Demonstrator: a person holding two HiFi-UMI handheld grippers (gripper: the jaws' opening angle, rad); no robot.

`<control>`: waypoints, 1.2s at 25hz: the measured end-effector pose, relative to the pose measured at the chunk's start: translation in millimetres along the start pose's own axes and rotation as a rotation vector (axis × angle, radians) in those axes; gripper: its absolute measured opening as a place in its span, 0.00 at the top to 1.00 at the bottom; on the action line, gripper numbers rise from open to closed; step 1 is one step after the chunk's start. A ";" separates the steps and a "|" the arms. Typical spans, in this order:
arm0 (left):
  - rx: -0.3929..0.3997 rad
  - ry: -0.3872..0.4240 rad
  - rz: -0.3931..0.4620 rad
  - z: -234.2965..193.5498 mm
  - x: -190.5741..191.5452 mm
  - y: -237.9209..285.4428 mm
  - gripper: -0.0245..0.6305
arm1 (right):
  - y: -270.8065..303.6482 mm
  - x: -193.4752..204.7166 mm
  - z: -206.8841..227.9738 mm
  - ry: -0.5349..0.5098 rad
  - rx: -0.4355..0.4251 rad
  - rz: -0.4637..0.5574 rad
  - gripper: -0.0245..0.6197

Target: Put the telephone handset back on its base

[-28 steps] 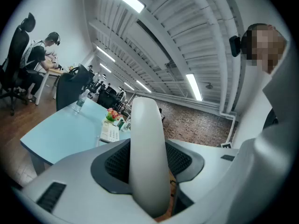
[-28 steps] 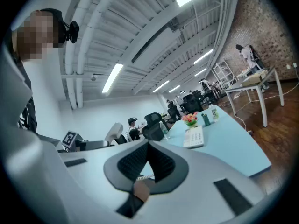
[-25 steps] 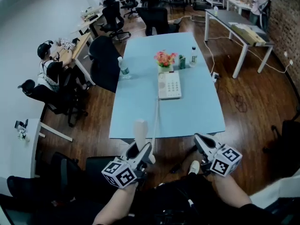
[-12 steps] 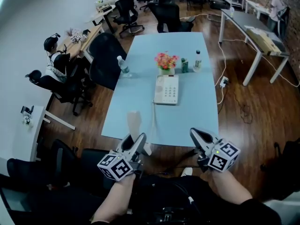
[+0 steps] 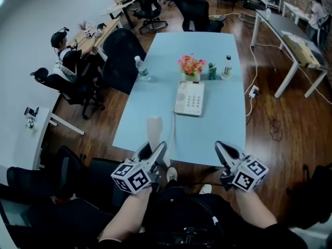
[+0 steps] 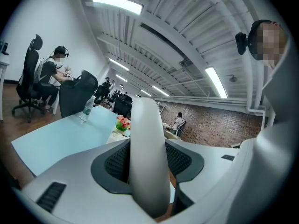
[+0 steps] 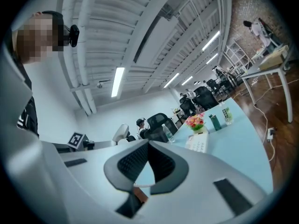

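Observation:
My left gripper (image 5: 154, 152) is shut on the white handset (image 5: 154, 128), which stands upright over the near edge of the light blue table (image 5: 155, 97). In the left gripper view the handset (image 6: 147, 157) fills the gap between the black pads. The white phone base (image 5: 189, 98) with its keypad lies mid-table, farther ahead, and its cord (image 5: 173, 131) runs back toward the handset. My right gripper (image 5: 224, 150) hangs off the table's near edge, shut with nothing in it. In the right gripper view its tips (image 7: 148, 146) meet, and the phone base (image 7: 198, 143) shows beyond.
A pot of flowers (image 5: 191, 65), a green can (image 5: 212, 70) and a small bottle (image 5: 226, 67) stand behind the base. A water bottle (image 5: 140, 68) is at the left edge. Black office chairs (image 5: 122, 56) and a seated person (image 5: 65, 56) are left of the table.
The head view has shifted, so the table and phone sit slightly right and nearer. Both grippers hold the same stance, the handset still in the left one.

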State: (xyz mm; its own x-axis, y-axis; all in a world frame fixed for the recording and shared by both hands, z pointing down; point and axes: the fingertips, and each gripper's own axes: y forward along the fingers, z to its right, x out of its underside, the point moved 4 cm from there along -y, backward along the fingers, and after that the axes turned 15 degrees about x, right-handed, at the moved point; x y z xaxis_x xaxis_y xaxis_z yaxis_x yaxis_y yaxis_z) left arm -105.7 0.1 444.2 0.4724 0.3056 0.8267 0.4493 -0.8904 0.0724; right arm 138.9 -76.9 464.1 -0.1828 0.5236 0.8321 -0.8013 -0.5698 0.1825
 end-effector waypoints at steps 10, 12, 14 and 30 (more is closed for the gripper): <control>0.037 -0.054 -0.095 -86.0 -22.9 59.0 0.64 | 55.0 -23.4 11.5 -0.023 0.156 0.053 0.93; 0.059 -0.069 -0.117 -107.0 -27.9 71.9 0.64 | 70.4 -26.2 12.6 -0.031 0.205 0.062 0.93; 0.082 -0.077 -0.138 -127.8 -32.0 83.7 0.64 | 86.5 -29.4 12.1 -0.039 0.252 0.074 0.93; -0.085 -0.021 -0.298 -221.8 -22.4 174.0 0.64 | 174.2 -28.3 44.4 -0.002 0.205 -0.043 0.93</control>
State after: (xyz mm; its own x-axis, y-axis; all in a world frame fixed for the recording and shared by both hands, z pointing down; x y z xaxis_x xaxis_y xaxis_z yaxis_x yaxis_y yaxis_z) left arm -206.3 -236.5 562.0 0.3452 0.5638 0.7503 0.5057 -0.7852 0.3574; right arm 29.8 -219.1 495.7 -0.1497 0.5492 0.8221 -0.6758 -0.6638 0.3204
